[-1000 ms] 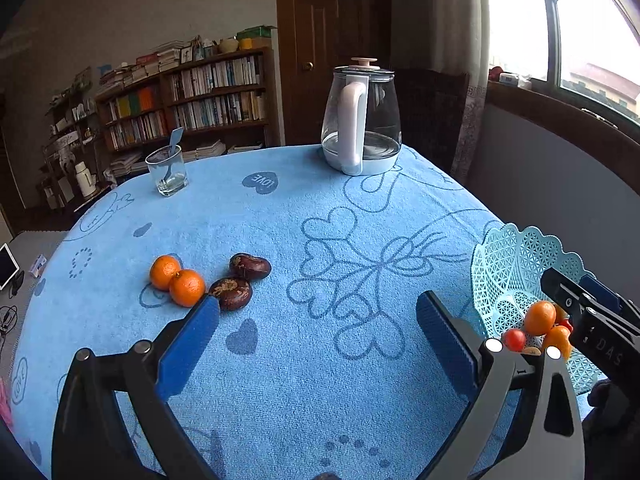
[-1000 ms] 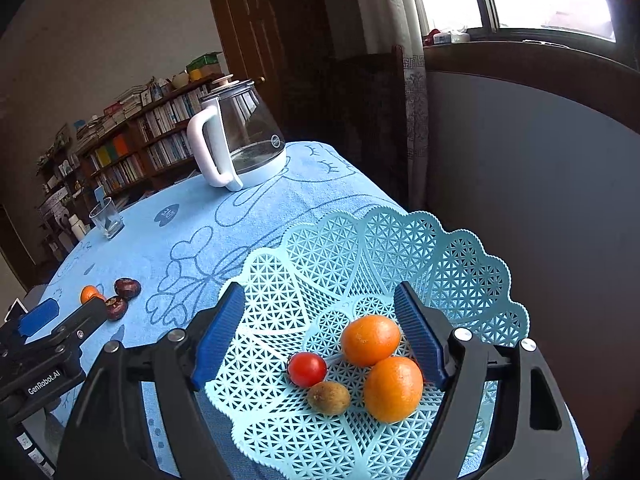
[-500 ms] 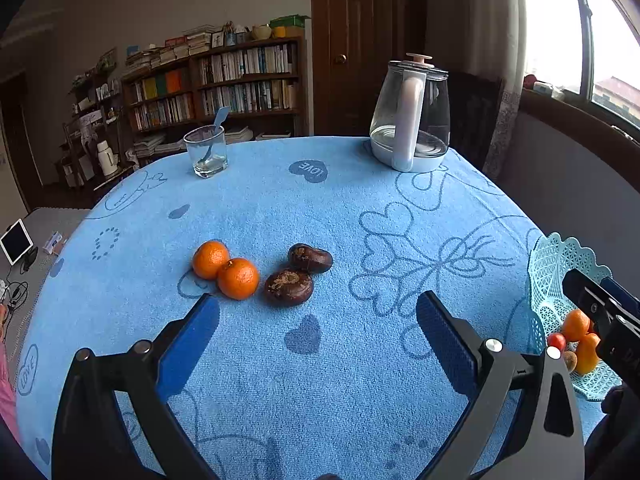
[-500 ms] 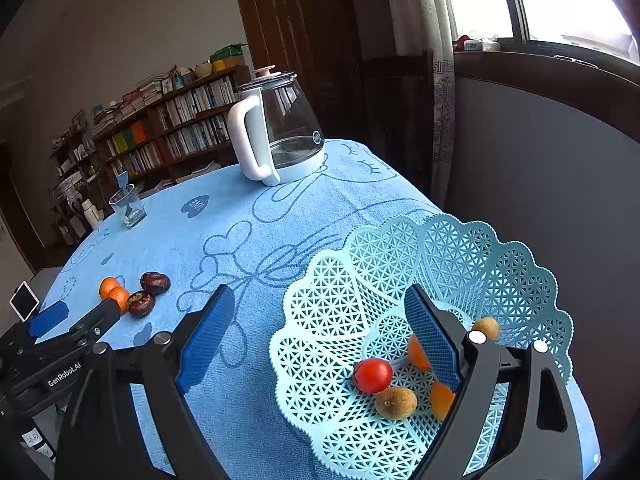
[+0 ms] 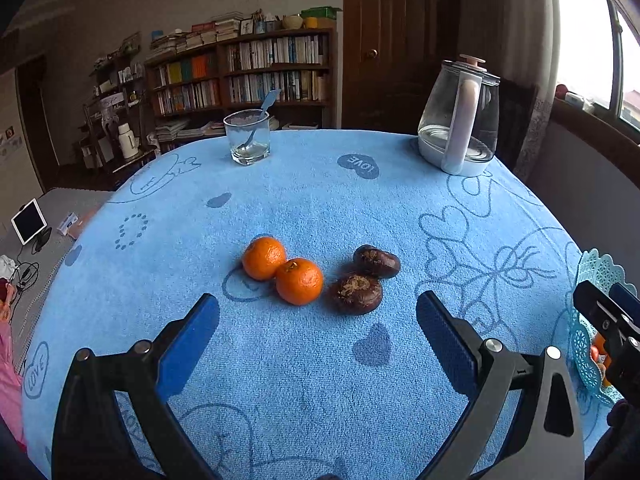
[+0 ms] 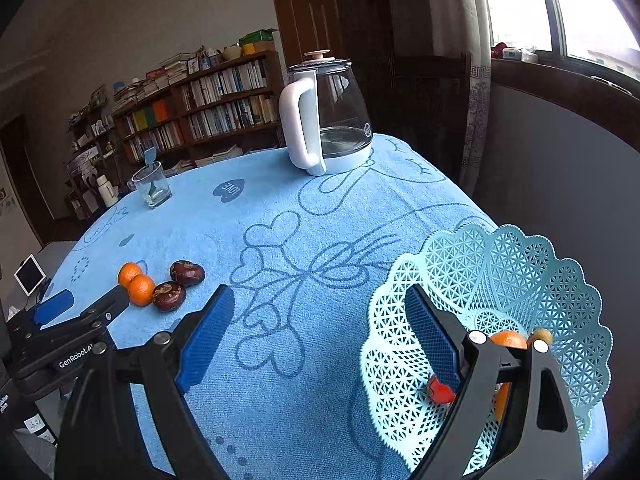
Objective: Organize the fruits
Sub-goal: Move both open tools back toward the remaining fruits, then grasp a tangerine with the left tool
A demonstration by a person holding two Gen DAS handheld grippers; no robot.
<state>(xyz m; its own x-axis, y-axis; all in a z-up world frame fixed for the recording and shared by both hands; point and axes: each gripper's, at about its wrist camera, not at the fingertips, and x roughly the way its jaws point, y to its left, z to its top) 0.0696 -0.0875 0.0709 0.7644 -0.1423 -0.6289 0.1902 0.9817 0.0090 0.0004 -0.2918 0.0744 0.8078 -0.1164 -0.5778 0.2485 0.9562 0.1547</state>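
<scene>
Two oranges point(image 5: 299, 280) and two dark brown fruits point(image 5: 356, 293) lie together on the blue tablecloth; they also show in the right wrist view point(image 6: 169, 295). My left gripper point(image 5: 318, 330) is open and empty, just short of them. A light blue lattice basket point(image 6: 520, 276) sits at the table's right edge and holds an orange point(image 6: 508, 339), a red tomato point(image 6: 438, 391) and a small brown fruit point(image 6: 541, 335). My right gripper point(image 6: 320, 330) is open and empty, with its right finger over the basket's near rim.
A glass kettle with a white handle point(image 5: 460, 120) stands at the back right of the table. A glass tumbler with a spoon point(image 5: 247, 136) stands at the back left. The table edge drops off on the left and right. Bookshelves point(image 5: 240, 76) line the far wall.
Both grippers have swung left. The loose fruits now sit centred in front of my left gripper, and the basket has slid to the right of both views.
</scene>
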